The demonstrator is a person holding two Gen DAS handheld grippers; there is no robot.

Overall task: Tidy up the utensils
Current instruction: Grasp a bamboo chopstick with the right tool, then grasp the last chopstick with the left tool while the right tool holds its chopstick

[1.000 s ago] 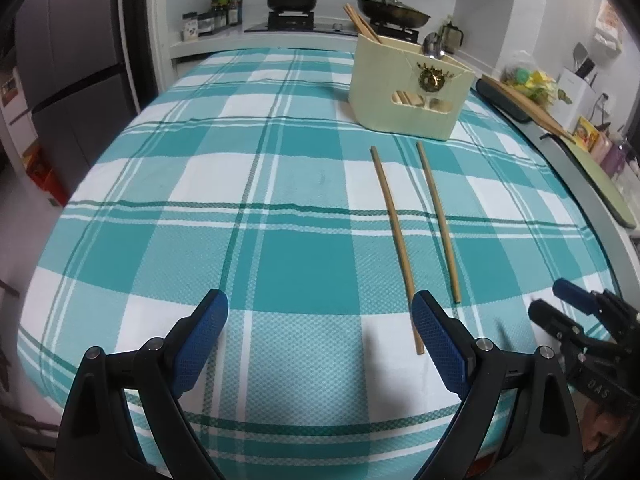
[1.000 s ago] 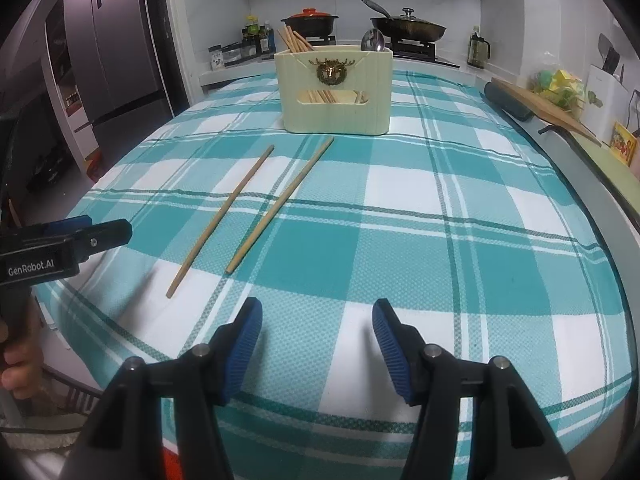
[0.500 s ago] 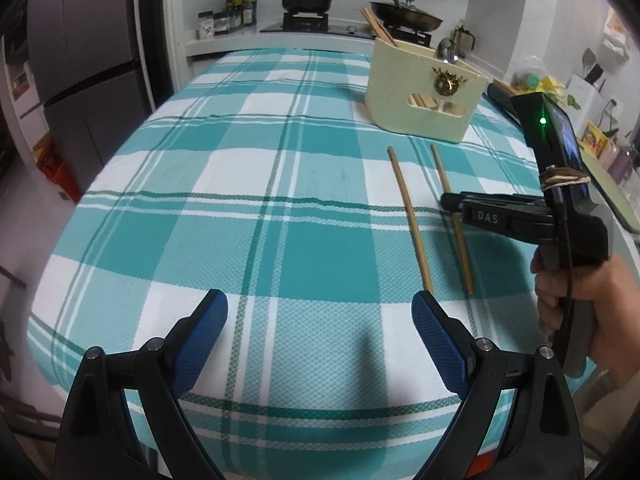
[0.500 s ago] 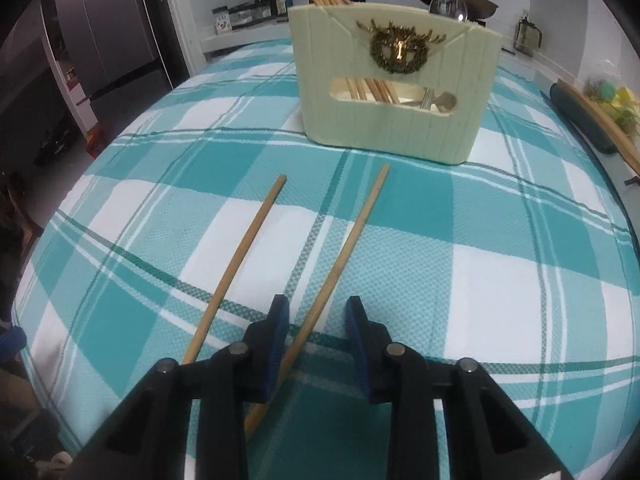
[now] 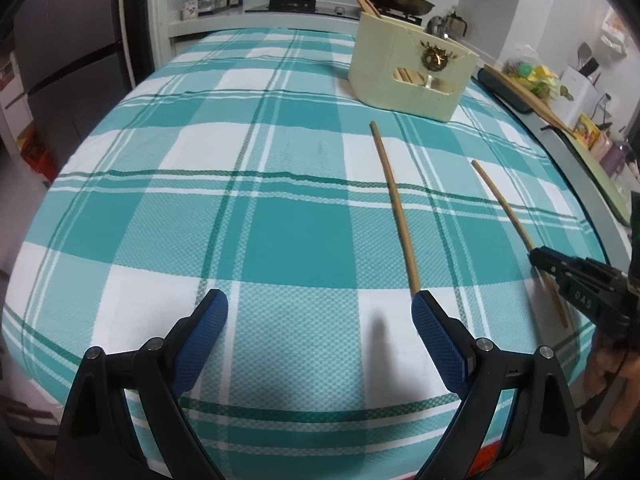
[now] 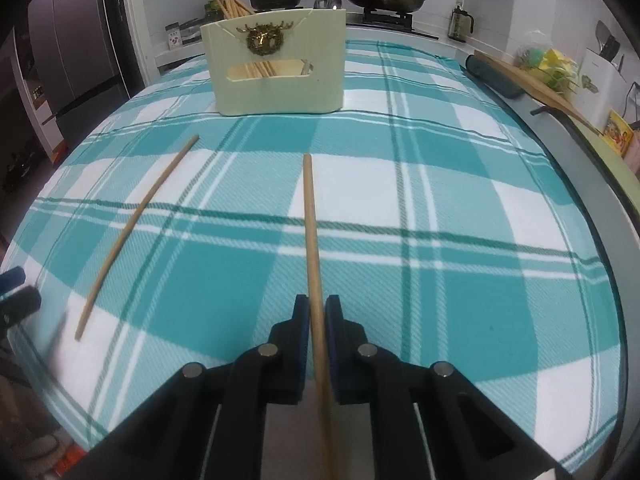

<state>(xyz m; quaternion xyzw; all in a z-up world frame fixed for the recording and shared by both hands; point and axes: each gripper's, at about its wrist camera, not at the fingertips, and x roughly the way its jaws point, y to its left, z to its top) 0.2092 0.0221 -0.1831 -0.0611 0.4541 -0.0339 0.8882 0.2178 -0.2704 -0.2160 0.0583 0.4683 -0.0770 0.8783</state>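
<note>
Our right tongs (image 6: 317, 312) are clenched on 1 wooden chopstick (image 6: 310, 224), whose far end points toward the cream utensil holder (image 6: 280, 80); its near end runs back between the black arms and is cut off at the bottom of the right wrist view. In the left wrist view the same tongs (image 5: 538, 258) sit at the right edge, partly cropped, with the chopstick (image 5: 504, 204) a little blurred where they meet it. Our left tongs (image 5: 320, 312) are released, pads wide apart, nothing between them, hovering over the near part of the table.

The 2nd chopstick (image 5: 394, 204) lies flat on the cloth, well apart from the held one, its near tip hidden just behind the left tongs' right pad (image 5: 438, 332).

The holder stands at the far side; its cut-out shows more chopsticks, but its compartments are hard to make out. Open checked cloth (image 5: 200, 200) spreads left. The table's grey rim (image 6: 608, 184) curves along the right. Beyond are a stove with 2 pans and a refrigerator (image 6: 76, 44).
</note>
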